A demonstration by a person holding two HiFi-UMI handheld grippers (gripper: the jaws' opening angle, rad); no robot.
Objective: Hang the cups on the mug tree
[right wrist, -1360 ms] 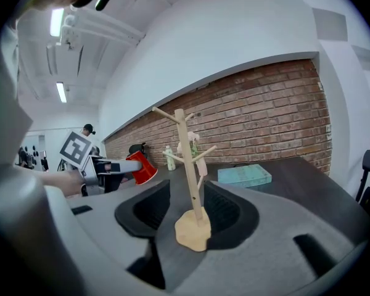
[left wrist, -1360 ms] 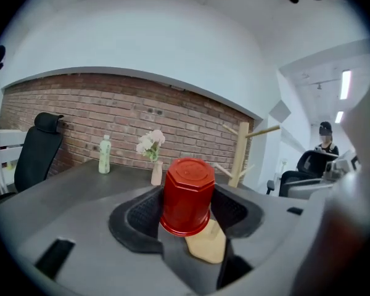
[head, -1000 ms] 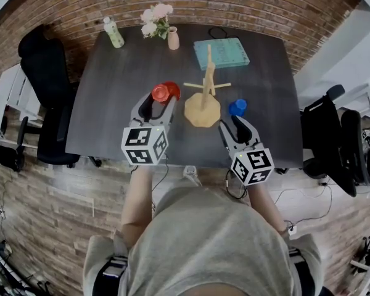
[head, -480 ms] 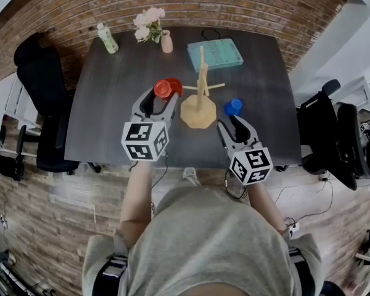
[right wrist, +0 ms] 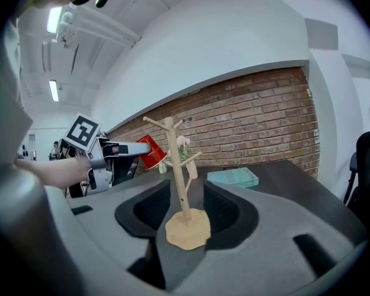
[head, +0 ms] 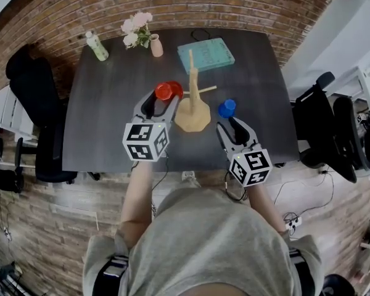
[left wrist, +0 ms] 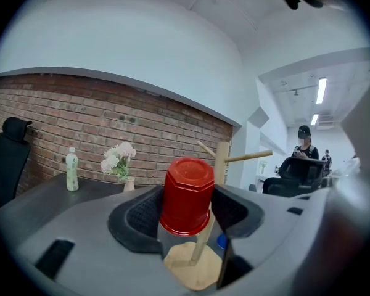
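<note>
1. The left gripper (head: 160,103) has its jaws squeezed on the red cup (left wrist: 186,196). The cup is upside down, with its mouth at the bottom. It is up in the air, just beside the mug tree (head: 192,97).
2. The right gripper (head: 234,130) has its jaws apart, and nothing is in them. It hangs over the counter (head: 111,116) near the blue cup (head: 227,108). That cup sits on the counter close to the tree's flat foot.
3. The red cup looks like hard, shiny plastic. I think it is light and stiff, so it will not squash. It is smooth, though, so it could slip if the squeeze is too soft.
4. The jaws hold the cup by its sides, round the middle. That seems a good place, because the mouth stays free. I cannot see a handle on it, so I guess the mouth goes over a peg (left wrist: 250,157).
5. The mug tree is thin wood on a flat foot. It looks light. A bump from the cup could push it or tip it, so the cup should come in gently.
6. The blue cup looks small and hard too. I would take it by its sides, the same way.
</note>
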